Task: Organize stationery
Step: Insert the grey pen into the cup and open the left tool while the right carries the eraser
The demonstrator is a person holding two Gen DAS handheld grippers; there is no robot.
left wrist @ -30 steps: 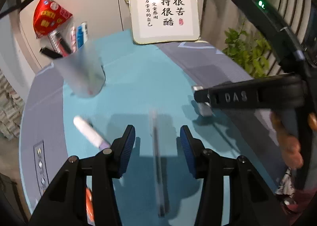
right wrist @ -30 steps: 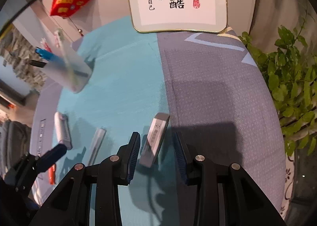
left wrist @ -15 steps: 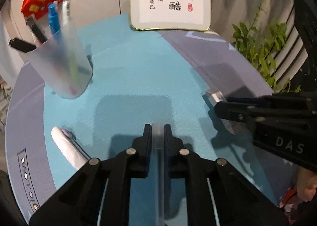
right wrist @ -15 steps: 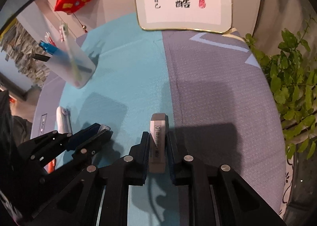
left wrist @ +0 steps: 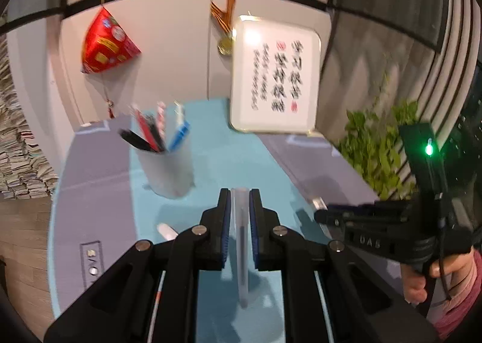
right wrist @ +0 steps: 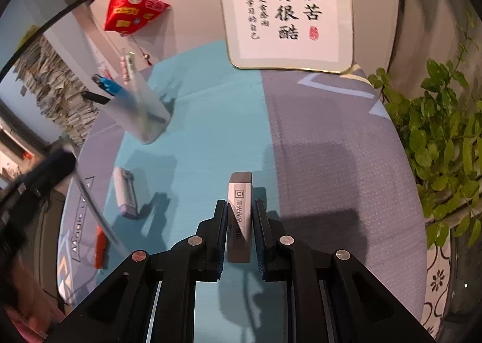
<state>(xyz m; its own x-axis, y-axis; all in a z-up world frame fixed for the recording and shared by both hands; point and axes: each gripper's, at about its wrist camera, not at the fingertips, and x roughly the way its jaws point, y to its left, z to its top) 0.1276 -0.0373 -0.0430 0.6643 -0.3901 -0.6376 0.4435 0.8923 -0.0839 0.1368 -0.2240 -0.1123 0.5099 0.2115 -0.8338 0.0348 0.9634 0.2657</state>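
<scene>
Now the left gripper (left wrist: pixel 240 224) pinches a clear pen (left wrist: pixel 242 252) lengthwise, raised above the teal tabletop (left wrist: pixel 223 147) in front of the frosted pen cup (left wrist: pixel 165 168). Right of that cup, the right gripper (right wrist: pixel 240 233) clamps a grey eraser (right wrist: pixel 239 207) over the tabletop.

Round table (right wrist: pixel 331 147) carries pen cup (right wrist: pixel 141 114), white case (right wrist: pixel 125 192)

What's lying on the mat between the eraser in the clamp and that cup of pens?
Only bare teal mat between eraser and pen cup, per the right wrist view.
</scene>
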